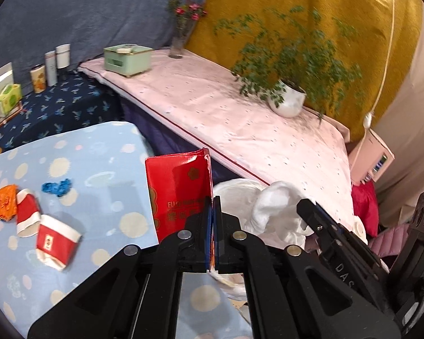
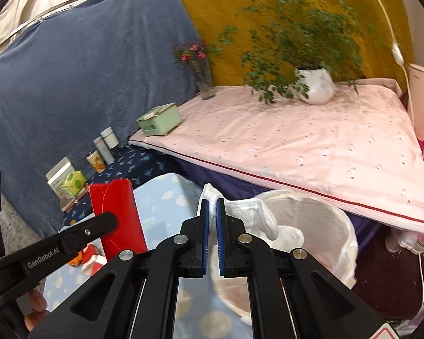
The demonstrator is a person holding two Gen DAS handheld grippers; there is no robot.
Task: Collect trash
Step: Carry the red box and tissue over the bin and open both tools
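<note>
My left gripper [image 1: 212, 200] is shut on a flattened red box [image 1: 178, 192] and holds it upright above the blue dotted table [image 1: 99, 152]. My right gripper [image 2: 212, 206] is shut on a white cloth [image 2: 248, 214], which hangs over the bin lined with a white bag [image 2: 325, 226]. The cloth [image 1: 277, 206] and bin [image 1: 234, 192] also show in the left wrist view, with the right gripper's finger [image 1: 319, 214] beside them. The red box [image 2: 116, 214] shows in the right wrist view behind the left gripper's finger [image 2: 99, 223]. Two crushed red-and-white cups [image 1: 42, 226], an orange wrapper [image 1: 5, 202] and a blue scrap [image 1: 56, 186] lie on the table.
A pink-covered table [image 1: 240, 118] behind holds a potted plant [image 1: 288, 99], a green box [image 1: 127, 59] and a flower vase [image 1: 181, 36]. A dark blue surface [image 1: 56, 107] at left carries cans and cartons. A pink appliance [image 1: 373, 158] stands at right.
</note>
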